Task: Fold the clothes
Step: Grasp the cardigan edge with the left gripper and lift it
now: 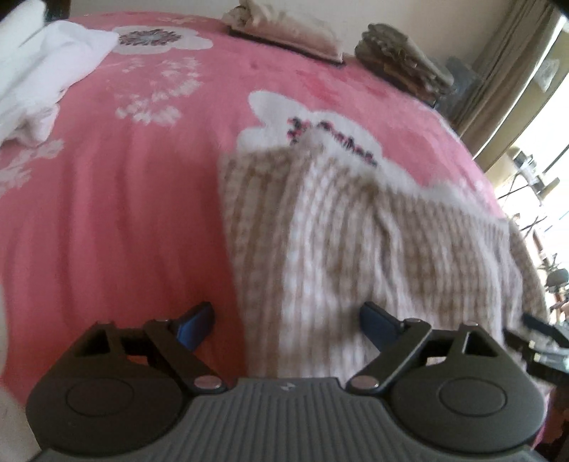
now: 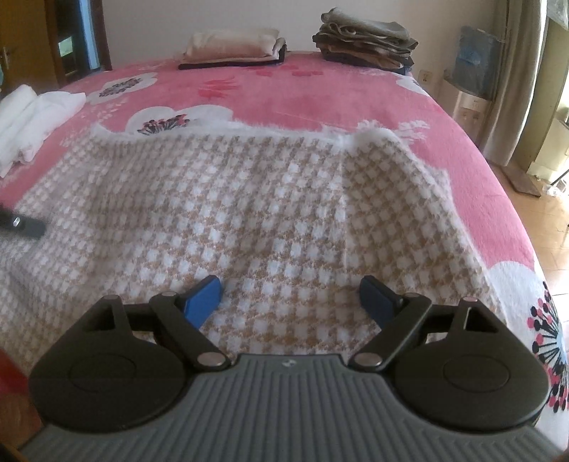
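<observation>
Both grippers (image 1: 286,325) (image 2: 290,300) gape unclamped above the checked garment (image 2: 249,213), seemingly clear of it.

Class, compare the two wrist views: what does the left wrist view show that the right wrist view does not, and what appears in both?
Only the left wrist view: the left gripper, open, straddling the checked cloth's left edge.

Only the right wrist view: the right gripper, open over the cloth's middle, a water dispenser, and a doorway.

Both: the pink floral bedspread, the white garment, the beige folded stack, the brown folded stack and the curtain.
</observation>
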Motion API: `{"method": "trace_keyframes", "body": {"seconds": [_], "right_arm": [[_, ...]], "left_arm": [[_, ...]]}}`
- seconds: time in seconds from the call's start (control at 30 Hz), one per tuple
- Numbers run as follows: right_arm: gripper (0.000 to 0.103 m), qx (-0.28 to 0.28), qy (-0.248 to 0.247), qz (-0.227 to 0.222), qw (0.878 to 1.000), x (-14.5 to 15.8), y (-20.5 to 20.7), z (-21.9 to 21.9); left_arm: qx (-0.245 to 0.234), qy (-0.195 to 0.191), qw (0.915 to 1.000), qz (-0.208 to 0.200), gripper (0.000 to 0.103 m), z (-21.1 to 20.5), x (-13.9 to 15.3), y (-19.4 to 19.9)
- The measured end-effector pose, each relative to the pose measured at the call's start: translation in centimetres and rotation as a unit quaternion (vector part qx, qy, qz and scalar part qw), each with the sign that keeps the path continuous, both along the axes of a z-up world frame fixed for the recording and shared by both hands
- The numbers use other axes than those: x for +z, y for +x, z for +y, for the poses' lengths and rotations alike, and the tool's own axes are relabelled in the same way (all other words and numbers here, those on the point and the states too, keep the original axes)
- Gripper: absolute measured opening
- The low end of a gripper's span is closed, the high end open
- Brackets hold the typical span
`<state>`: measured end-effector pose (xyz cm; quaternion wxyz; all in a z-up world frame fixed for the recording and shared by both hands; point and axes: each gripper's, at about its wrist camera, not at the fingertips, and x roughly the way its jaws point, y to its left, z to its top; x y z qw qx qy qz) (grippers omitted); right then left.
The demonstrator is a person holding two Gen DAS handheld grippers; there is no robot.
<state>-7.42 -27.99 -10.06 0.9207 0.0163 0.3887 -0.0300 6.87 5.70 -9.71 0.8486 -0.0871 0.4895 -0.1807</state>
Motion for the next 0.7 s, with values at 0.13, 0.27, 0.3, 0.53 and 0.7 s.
{"method": "trace_keyframes", "body": {"seconds": [0.13,0.27,0.3,0.53,0.7], "right_arm": [[0.086,-0.001,0.001,-0.002,1.0,0.0,0.0,0.1],[0.086,-0.003,0.001,-0.005,1.0,0.0,-0.1,0.1],[0.086,-0.004,0.001,-0.006,1.0,0.0,-0.1,0.1],[0.088,-0.007,0.004,-0.013,1.0,-0.2,-0.2,0.1],[0.09,-0.007,-0.003,-0.021,1.0,-0.5,-0.3,0.2]], "left_arm": [[-0.006,-0.018,0.9997,0.015,0.081,-0.1,-0.4,0.7],[-0.056,-0.034,0.9973,0.033,0.065,0.6,-0.2,-1.2],[-0.054,-0.038,0.9973,0.031,0.064,0.8,-0.4,-1.3],[-0.022,0.004,0.9997,-0.007,0.028,-1.5,1.7,-2.3],[-0.023,-0.028,0.9986,-0.038,0.024,-2.7,7.0,-3.8]]}}
